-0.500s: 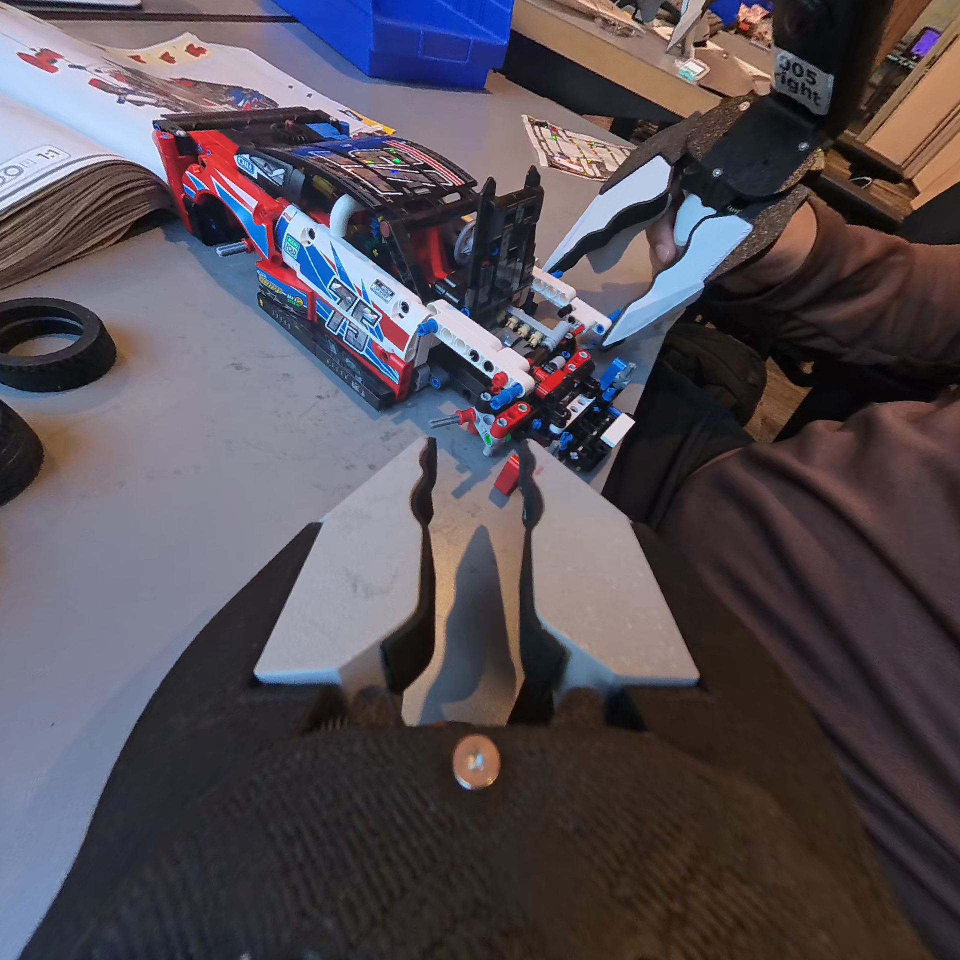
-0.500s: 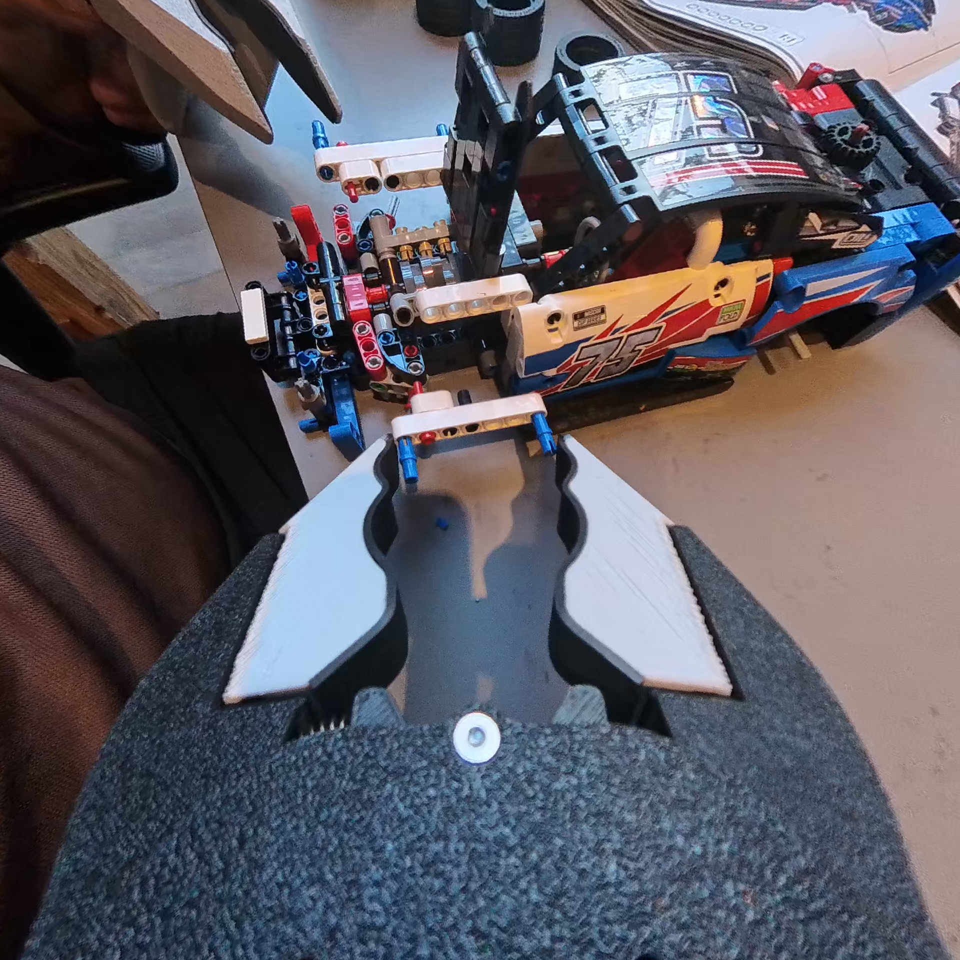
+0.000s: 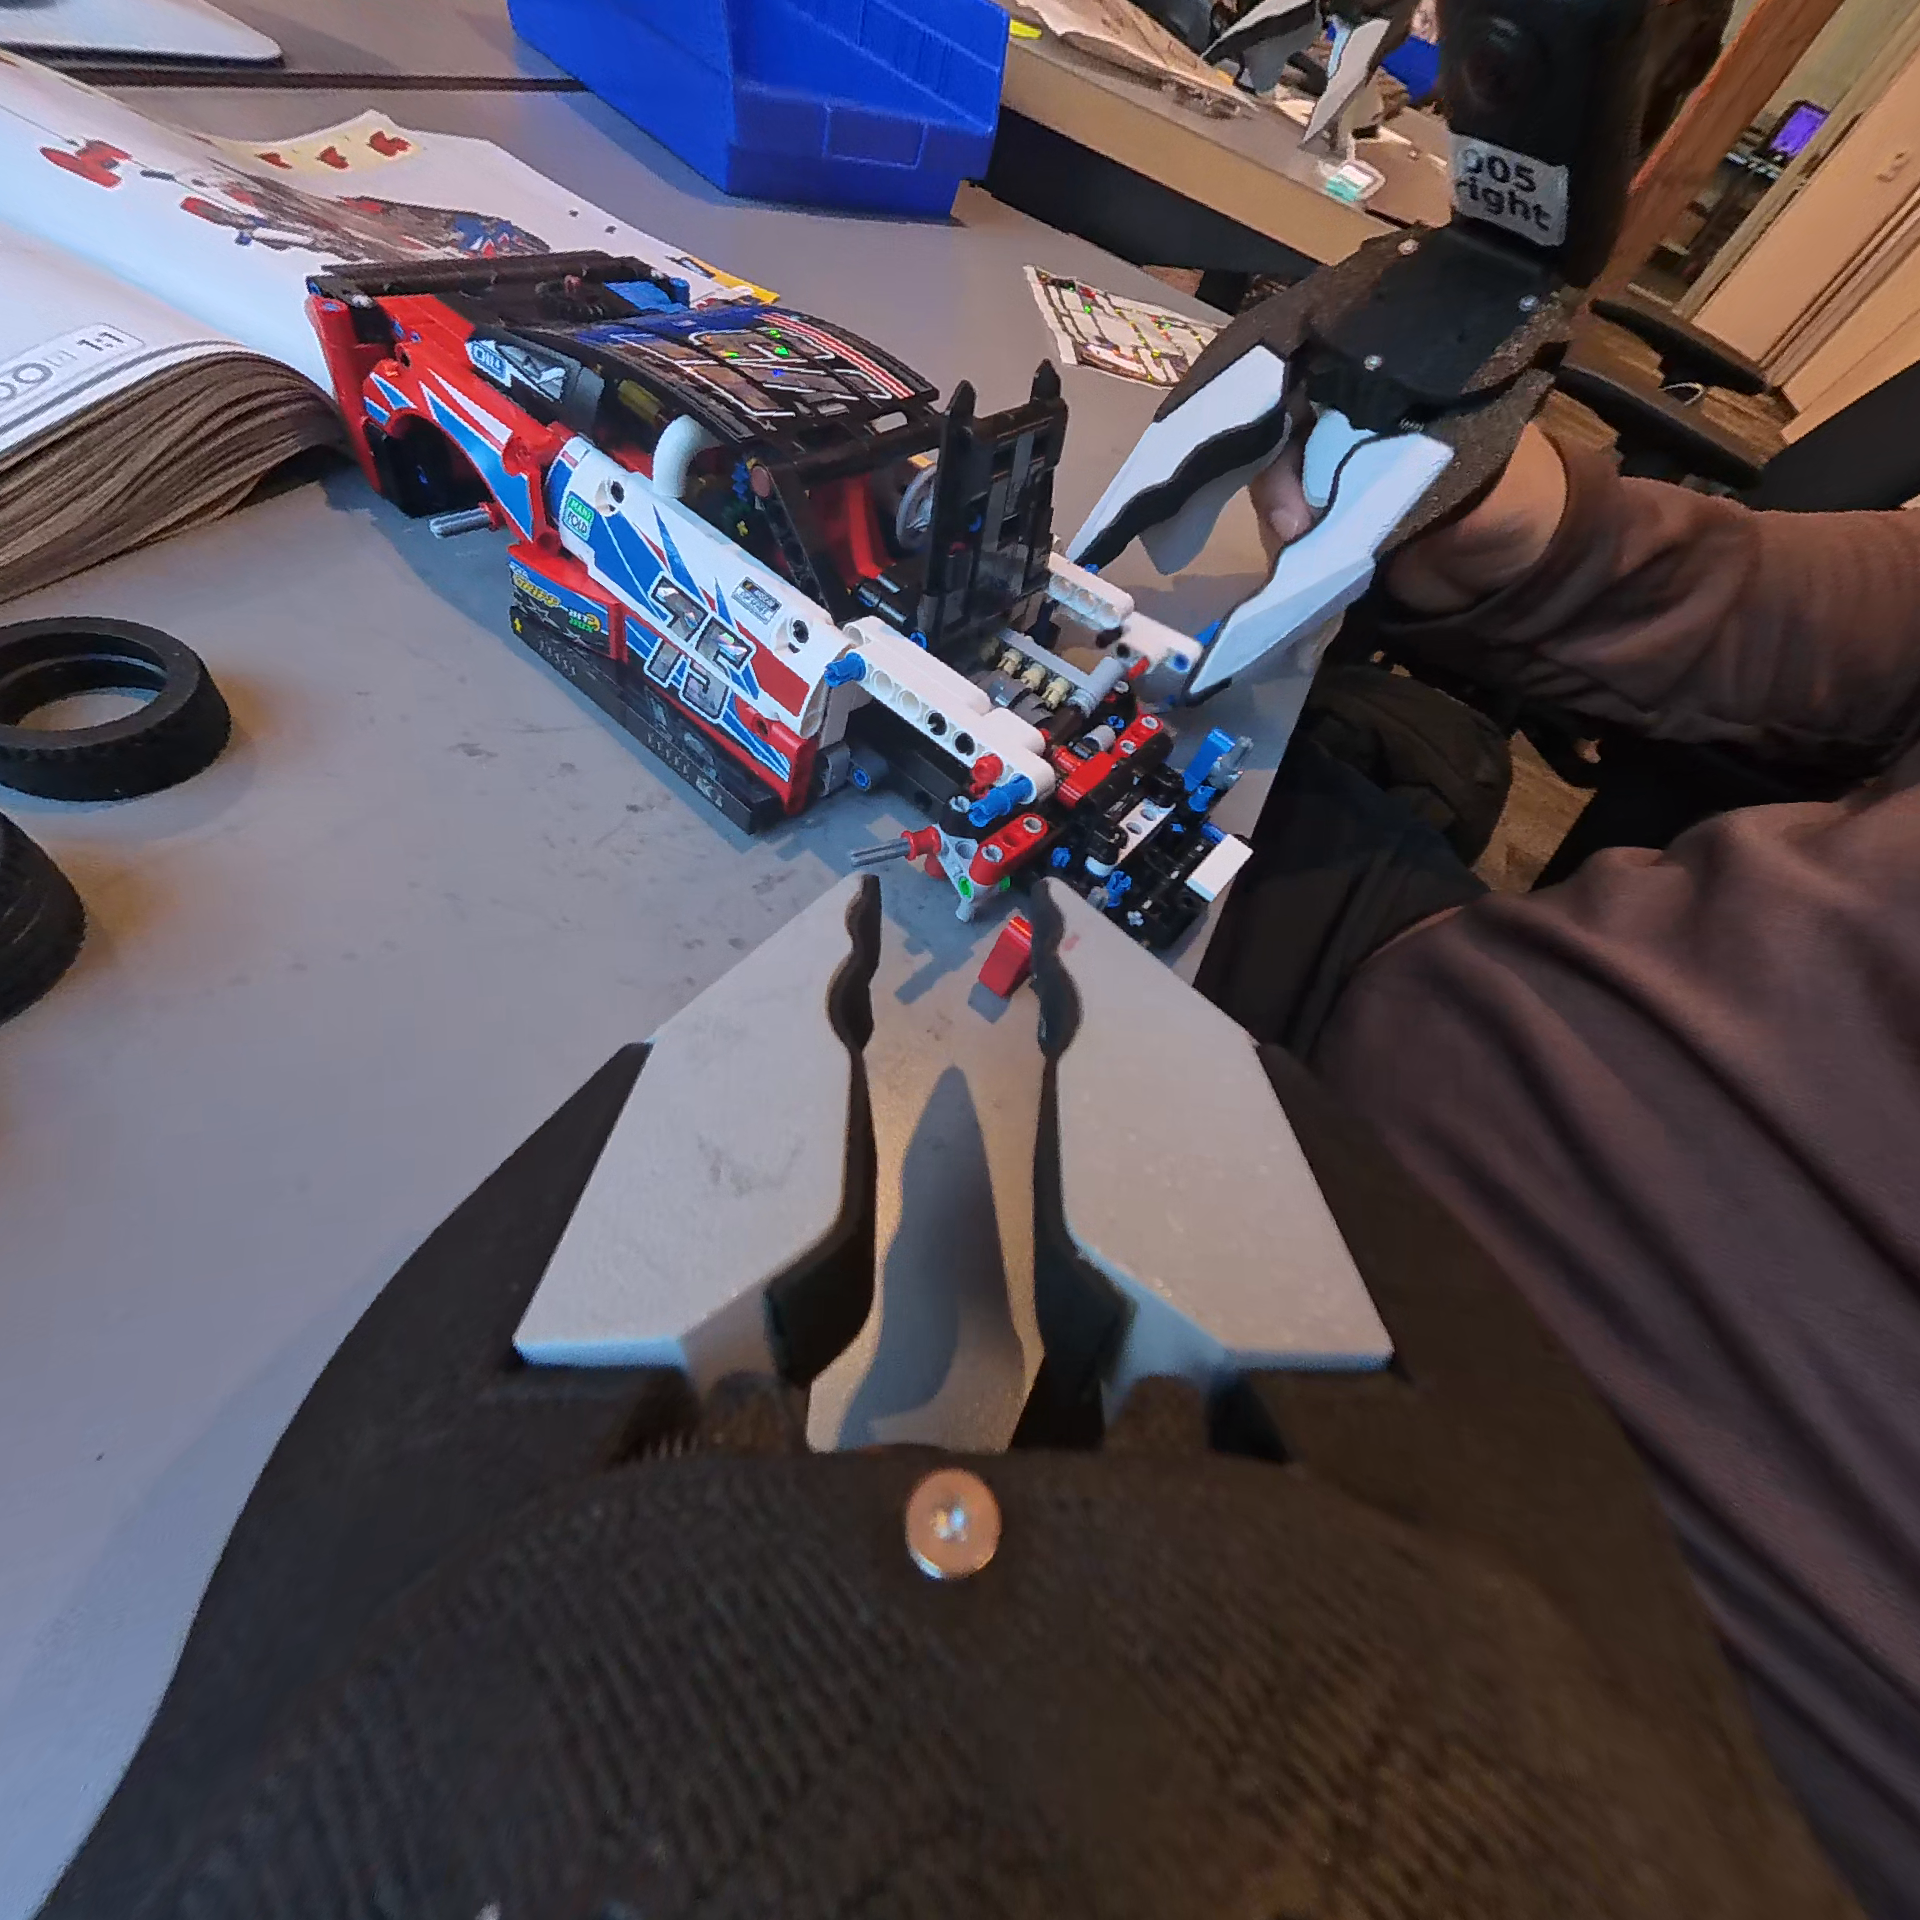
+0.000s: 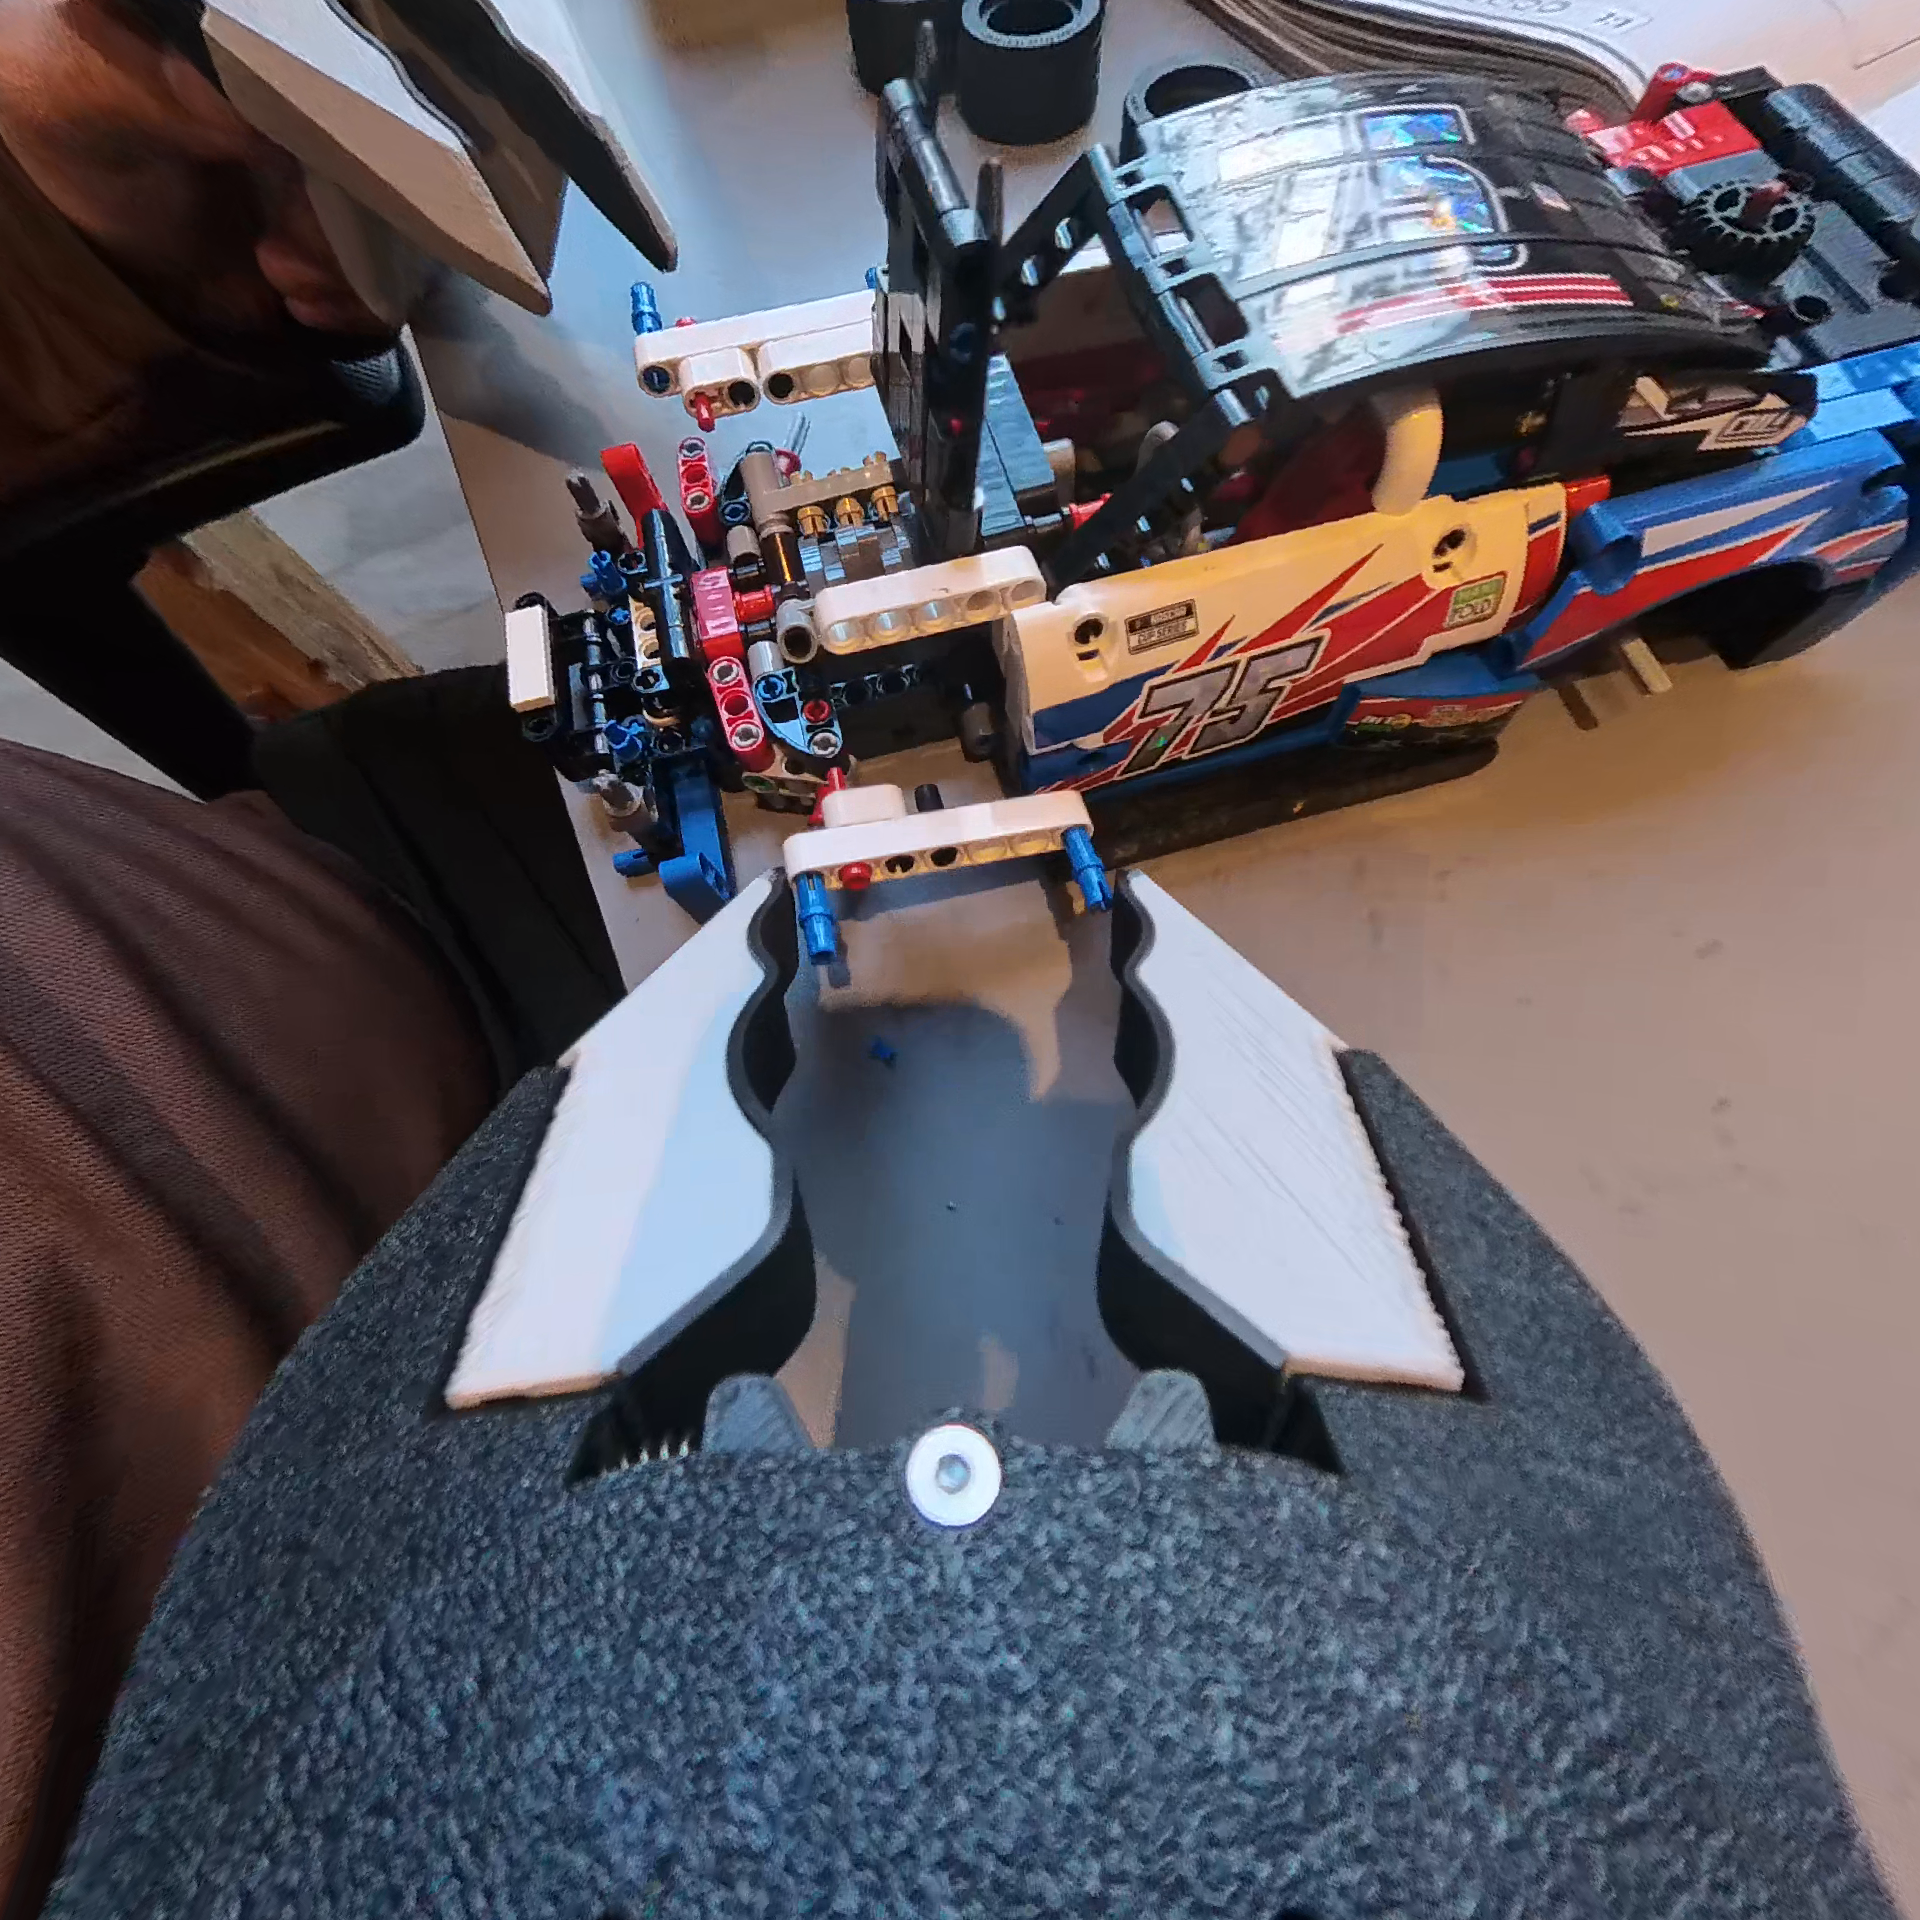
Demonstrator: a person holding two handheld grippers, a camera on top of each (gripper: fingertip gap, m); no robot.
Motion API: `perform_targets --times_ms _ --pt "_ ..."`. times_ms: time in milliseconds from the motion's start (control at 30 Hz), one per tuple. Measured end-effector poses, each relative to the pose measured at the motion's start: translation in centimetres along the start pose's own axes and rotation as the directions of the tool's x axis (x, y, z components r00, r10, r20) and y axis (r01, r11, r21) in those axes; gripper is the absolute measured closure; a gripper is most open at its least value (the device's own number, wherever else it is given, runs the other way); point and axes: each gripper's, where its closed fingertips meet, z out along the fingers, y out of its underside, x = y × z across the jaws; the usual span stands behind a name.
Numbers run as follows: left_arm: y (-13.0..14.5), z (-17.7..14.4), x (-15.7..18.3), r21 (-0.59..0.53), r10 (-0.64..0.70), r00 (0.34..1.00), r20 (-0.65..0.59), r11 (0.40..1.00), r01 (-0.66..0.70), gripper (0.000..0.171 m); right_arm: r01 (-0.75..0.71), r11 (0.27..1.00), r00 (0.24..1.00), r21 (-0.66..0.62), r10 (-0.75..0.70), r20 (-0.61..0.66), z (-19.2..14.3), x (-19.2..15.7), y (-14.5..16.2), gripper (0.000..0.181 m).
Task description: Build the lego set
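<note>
Almost nothing differs from half a second ago: both grippers and every part sit where they did, so this reads as a pause for aiming rather than a step forward in the build.

In the right wrist view, the right gripper (image 4: 951, 894) has its jaws spread wide, and the white beam assembly (image 4: 935, 836) with blue pins at both ends lies across the gap at the fingertips. Whether the tips pinch it or it merely rests against the car's flank, I cannot tell. The lego car (image 4: 1299, 582) fills the upper right of that frame, its unfinished front end at centre left.

In the left wrist view, the left gripper (image 3: 951, 914) hovers with its jaws apart and empty, low at centre frame. A small red piece (image 3: 1006, 954) lies on the tabletop (image 3: 364, 935) just beside its right finger. The car (image 3: 665, 561) stretches from upper left toward centre.

My guess is the beam belongs on the chassis front, not yet attached.

The grey tabletop is scuffed. An open instruction booklet (image 3: 135, 343) sits at upper left, a loose tyre (image 3: 104, 707) at the left edge, a blue bin (image 3: 769, 94) at the top, and a sticker sheet (image 3: 1122, 327) lies beyond the car. Other desks show in the upper right.
</note>
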Motion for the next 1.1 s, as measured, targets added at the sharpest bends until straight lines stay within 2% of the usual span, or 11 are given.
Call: perform_targets --times_ms 200,1100 --pt "-0.04 -0.02 0.01 0.003 0.001 1.000 0.001 1.000 -0.001 0.146 -0.040 0.999 0.999 0.020 0.039 0.025 -0.21 0.13 -0.22 0.121" --pt "-0.25 -0.13 0.01 0.013 -0.035 0.999 -0.022 0.999 0.035 0.143 -0.042 0.998 0.996 0.047 0.039 0.075 -0.42 -0.51 -0.61 0.121"
